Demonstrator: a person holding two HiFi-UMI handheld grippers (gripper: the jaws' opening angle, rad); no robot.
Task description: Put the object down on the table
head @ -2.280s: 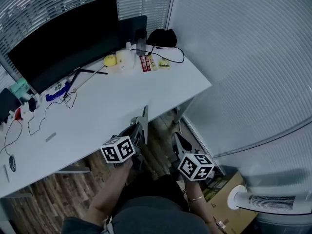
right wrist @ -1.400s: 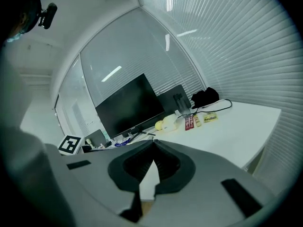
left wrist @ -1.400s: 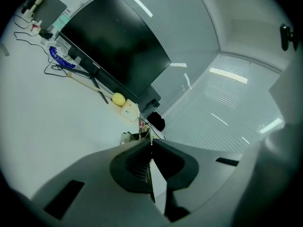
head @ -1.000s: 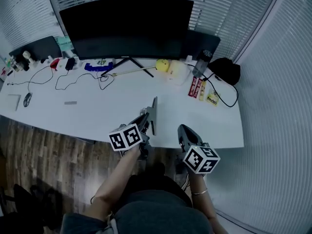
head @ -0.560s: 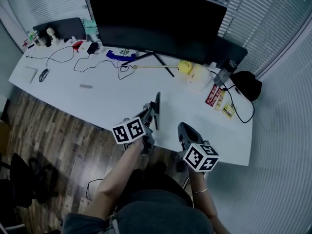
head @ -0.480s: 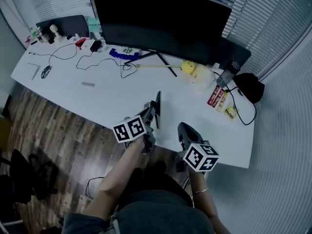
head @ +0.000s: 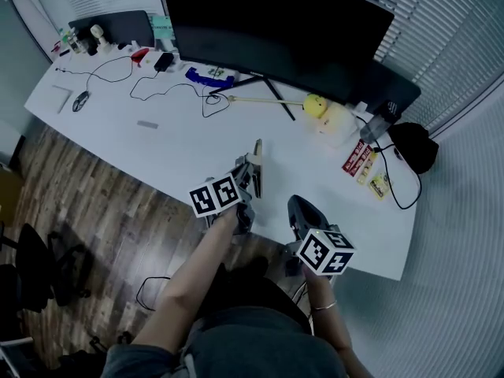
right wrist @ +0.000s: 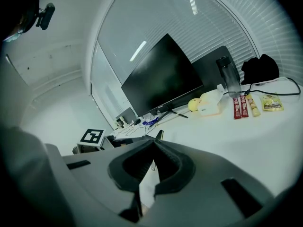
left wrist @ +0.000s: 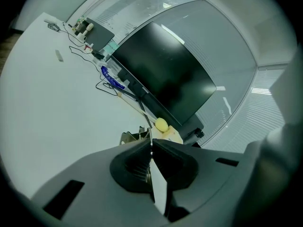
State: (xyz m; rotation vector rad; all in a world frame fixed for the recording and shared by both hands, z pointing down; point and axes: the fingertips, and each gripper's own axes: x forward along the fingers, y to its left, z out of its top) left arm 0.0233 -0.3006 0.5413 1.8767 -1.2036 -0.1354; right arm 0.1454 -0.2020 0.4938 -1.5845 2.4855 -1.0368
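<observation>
White bench (head: 157, 156), one screen (head: 276, 22); left tool (head: 250, 172) clamped on one thin piece (head: 257, 154), edge-on, unidentifiable; right tool (head: 301, 209) closed, empty.

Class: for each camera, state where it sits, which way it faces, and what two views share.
Head view: on the person's head, looking steeply down at the white table; forearms, left gripper and right gripper show.
Left gripper view: on the left gripper, looking along its fingers, shut on a thin flat object, toward the monitor.
Right gripper view: on the right gripper, fingers shut, facing the monitor.
Shared: both gripper views show the monitor and a yellow round object.
</observation>
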